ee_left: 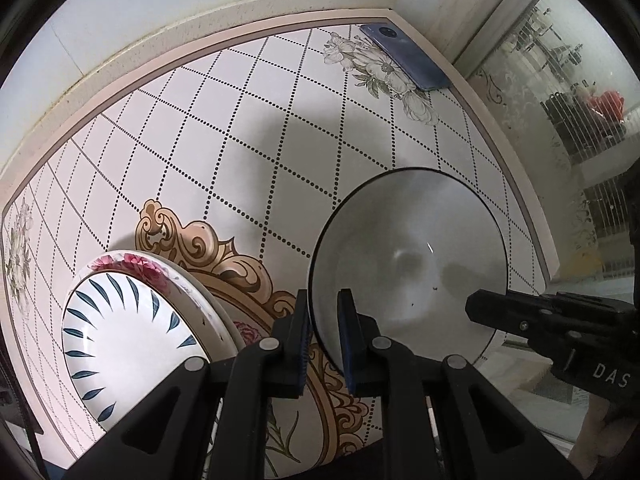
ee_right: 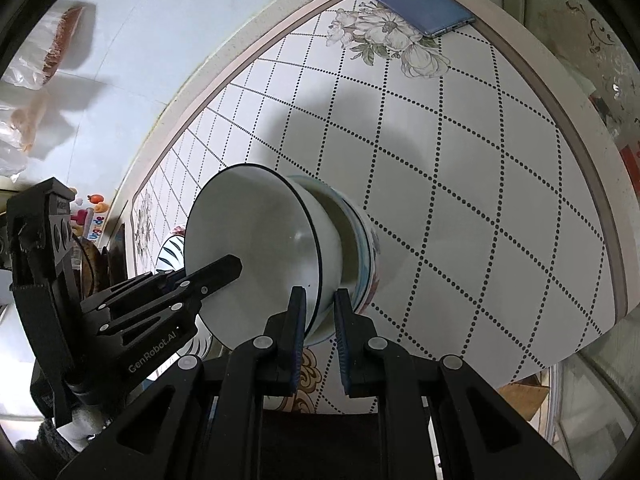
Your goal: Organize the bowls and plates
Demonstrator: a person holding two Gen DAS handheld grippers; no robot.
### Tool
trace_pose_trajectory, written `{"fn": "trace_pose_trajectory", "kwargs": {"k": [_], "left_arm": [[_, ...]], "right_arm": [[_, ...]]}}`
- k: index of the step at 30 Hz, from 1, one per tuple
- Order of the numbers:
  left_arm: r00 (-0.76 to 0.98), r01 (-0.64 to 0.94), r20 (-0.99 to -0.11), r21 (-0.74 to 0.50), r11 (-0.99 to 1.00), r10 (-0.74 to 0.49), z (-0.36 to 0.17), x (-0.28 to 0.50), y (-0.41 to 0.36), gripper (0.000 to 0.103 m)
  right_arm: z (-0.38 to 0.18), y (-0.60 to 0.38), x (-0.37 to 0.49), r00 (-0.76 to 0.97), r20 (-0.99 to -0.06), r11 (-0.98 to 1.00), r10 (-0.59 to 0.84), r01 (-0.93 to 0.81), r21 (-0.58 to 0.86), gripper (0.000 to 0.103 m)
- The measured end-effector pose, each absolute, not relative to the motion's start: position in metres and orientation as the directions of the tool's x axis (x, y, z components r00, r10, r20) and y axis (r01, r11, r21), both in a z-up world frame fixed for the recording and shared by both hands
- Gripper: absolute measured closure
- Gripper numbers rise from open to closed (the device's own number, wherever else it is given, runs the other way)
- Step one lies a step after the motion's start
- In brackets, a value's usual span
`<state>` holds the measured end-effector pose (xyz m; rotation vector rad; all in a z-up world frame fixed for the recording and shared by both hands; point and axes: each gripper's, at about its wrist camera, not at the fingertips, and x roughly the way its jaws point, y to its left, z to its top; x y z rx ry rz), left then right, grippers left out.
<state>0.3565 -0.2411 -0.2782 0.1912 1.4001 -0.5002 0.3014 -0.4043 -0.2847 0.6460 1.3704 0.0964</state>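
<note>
Table: white top with a dotted diamond grid, grey flower prints at the corners and a gold scroll medallion; it spreads ahead of and under both claws.

White bowl: dark-rimmed, tipped up on edge so its mouth faces back toward the left wrist camera and its rim circle stands roughly vertical; in the right wrist view the mouth opens to the left and the foot points right, into a second bowl.

Patterned bowl: directly beyond the white bowl's foot, just ahead and right of the right claw; the white bowl sits nested in it; blue bands and a reddish print on its wall; whether it touches the table cannot be told.

Plate stack: low and left of the left claw; a white plate with blue leaf strokes lies on a wider plate with pink flowers, both mouth-up.

Left gripper: fingers point forward, closed down onto the near left rim of the white bowl, one pad inside the wall and one outside.

Right gripper: fingers point forward, narrowly parted astride the bowl's lower right rim, pads on either side of the wall; its body enters the left wrist view from the right.

Phone: blue, camera side up, far ahead at the table's far right corner, well apart from the dishes.
</note>
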Motion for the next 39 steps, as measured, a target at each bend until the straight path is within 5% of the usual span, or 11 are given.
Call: {"fn": "trace_pose_trajectory", "kwargs": {"k": [12,15,20,22,24,39], "left_arm": [[0.074,0.44,-0.983,-0.121,0.89,-0.171,-0.27,0.351,-0.236,0.087],[0.084,0.448,-0.981,-0.119,0.886,-0.174,-0.253,0.345,-0.233,0.086],[0.11,0.464,-0.968,-0.149,0.873,-0.224,-0.213,0.336,-0.223,0.069],[0.12,0.472,-0.965,-0.153,0.868,-0.235,-0.2,0.333,-0.22,0.034],[0.152,0.486,-0.958,-0.142,0.863,-0.243,-0.187,0.329,-0.217,0.017],[0.16,0.476,-0.927,-0.228,0.85,-0.338,-0.138,0.314,-0.195,0.002]], "right_arm": [[-0.285,-0.406,0.296,0.202,-0.89,0.818,0.408,0.351,0.455,0.085],[-0.27,-0.398,0.29,0.187,-0.921,0.861,0.343,0.329,0.387,0.076],[-0.23,-0.384,0.269,0.216,-0.948,0.916,0.232,0.28,0.288,0.038],[-0.213,-0.38,0.261,0.237,-0.951,0.927,0.201,0.267,0.262,0.024],[-0.2,-0.377,0.254,0.243,-0.954,0.935,0.175,0.264,0.239,0.019],[-0.116,-0.362,0.228,0.36,-0.928,0.949,0.095,0.248,0.194,0.011]]}}
